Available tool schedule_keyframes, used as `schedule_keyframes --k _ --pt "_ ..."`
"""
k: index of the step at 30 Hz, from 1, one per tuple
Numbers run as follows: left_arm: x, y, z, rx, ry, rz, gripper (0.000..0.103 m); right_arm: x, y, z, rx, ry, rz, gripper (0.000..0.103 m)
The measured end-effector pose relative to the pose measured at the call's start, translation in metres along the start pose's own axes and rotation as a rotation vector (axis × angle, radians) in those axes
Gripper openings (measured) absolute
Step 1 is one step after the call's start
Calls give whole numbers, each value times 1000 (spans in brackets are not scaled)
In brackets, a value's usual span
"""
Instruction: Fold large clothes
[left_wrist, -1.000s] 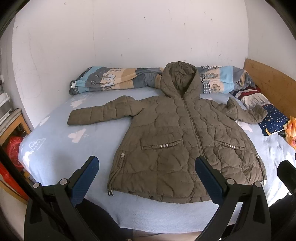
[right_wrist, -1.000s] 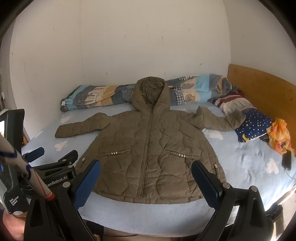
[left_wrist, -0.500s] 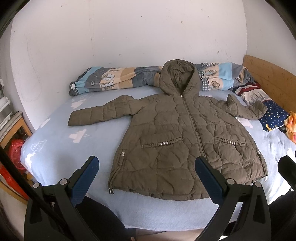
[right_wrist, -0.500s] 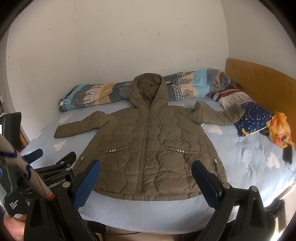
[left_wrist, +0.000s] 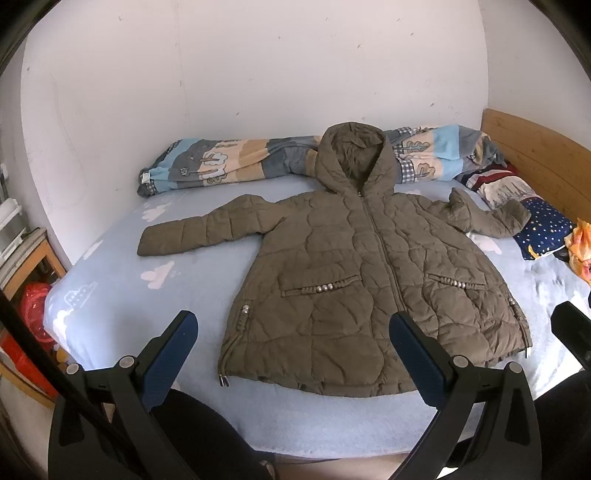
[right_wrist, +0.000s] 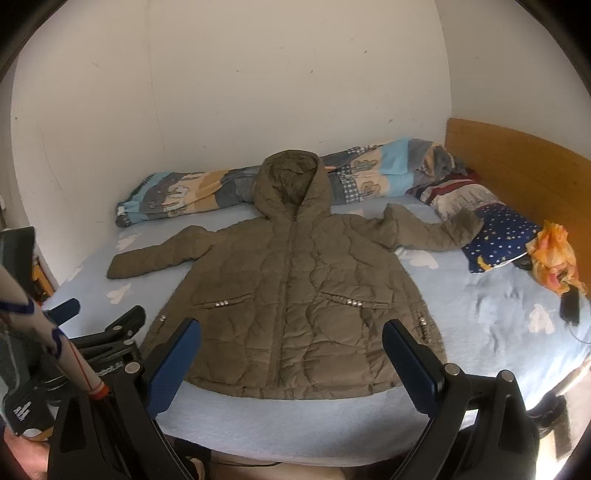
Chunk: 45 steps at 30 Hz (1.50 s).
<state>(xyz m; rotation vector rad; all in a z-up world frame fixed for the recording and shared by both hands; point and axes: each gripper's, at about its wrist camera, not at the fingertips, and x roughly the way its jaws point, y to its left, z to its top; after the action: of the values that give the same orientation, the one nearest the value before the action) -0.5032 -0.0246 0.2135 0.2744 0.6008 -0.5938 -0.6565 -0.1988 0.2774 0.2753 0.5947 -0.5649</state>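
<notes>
1. One bed (left_wrist: 122, 306) carried everything; since the earlier frames both cameras had moved slightly closer.
2. One coat (left_wrist: 354, 280) lay flat mid-bed, hem near the front edge.
3. Two claws, left gripper (left_wrist: 295, 360) and right gripper (right_wrist: 291, 363), hung wide open, holding nothing.

I see a brown-green puffy coat (left_wrist: 354, 280) with little shiny silver beads (left_wrist: 327, 287) by its pockets. It lies on a light blue bed sheet (left_wrist: 122, 295) with white clouds on it. The rolled blanket (left_wrist: 229, 162) at the back has blue, tan and grey stripes with tree pictures. One pillow (left_wrist: 543, 227) is dark blue with tiny stars. My gripper pads (right_wrist: 171, 369) are dark blue on black arms. The wall (right_wrist: 258, 92) is white.
</notes>
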Motion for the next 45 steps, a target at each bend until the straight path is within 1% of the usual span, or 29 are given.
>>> schedule_keyframes --k 5,8,15,18,20,22,25,28,30,32,33,35,37,38,40,41,42,44,45 --pt "8 2 1 -8 26 -11 103 7 5 -2 -21 21 -31 100" --pt "17 0 0 -5 59 -21 103 13 7 -6 -32 42 -36 100" --pt "35 -2 1 -16 93 -45 103 29 1 -14 -44 91 -54 100" --pt "46 -8 11 4 82 -41 103 38 -5 -10 -44 112 -53 100" --pt "58 -12 26 21 59 -26 103 46 -17 -6 -31 116 -59 100" --pt "76 -19 42 45 56 -33 103 57 -31 0 -5 126 -65 100" --pt "113 -29 69 50 88 -55 103 78 -59 14 57 126 -103 100" --pt "163 -46 94 41 149 -84 103 102 -86 27 112 139 -128 100" --pt "203 -62 104 39 193 -111 103 120 -105 40 142 159 -123 100" --pt "231 -75 104 54 204 -151 103 140 -134 53 212 172 -100 100" --pt "249 -81 102 69 218 -156 103 147 -142 57 235 177 -94 100" --pt "270 -85 97 65 255 -164 103 171 -177 70 302 195 -94 100" --pt "281 -87 98 63 283 -190 103 192 -210 80 331 212 -102 100" --pt "285 -88 100 72 275 -199 103 202 -226 85 350 231 -106 100" --pt "288 -88 101 103 244 -165 103 221 -267 95 416 235 -109 98" --pt "290 -87 102 110 238 -152 103 235 -296 102 463 247 -115 98" --pt "293 -85 103 106 244 -157 103 242 -313 106 489 251 -121 96" --pt "298 -79 104 81 266 -166 103 261 -363 120 546 231 -149 89" --pt "300 -76 105 72 272 -176 103 267 -376 123 556 238 -157 85"
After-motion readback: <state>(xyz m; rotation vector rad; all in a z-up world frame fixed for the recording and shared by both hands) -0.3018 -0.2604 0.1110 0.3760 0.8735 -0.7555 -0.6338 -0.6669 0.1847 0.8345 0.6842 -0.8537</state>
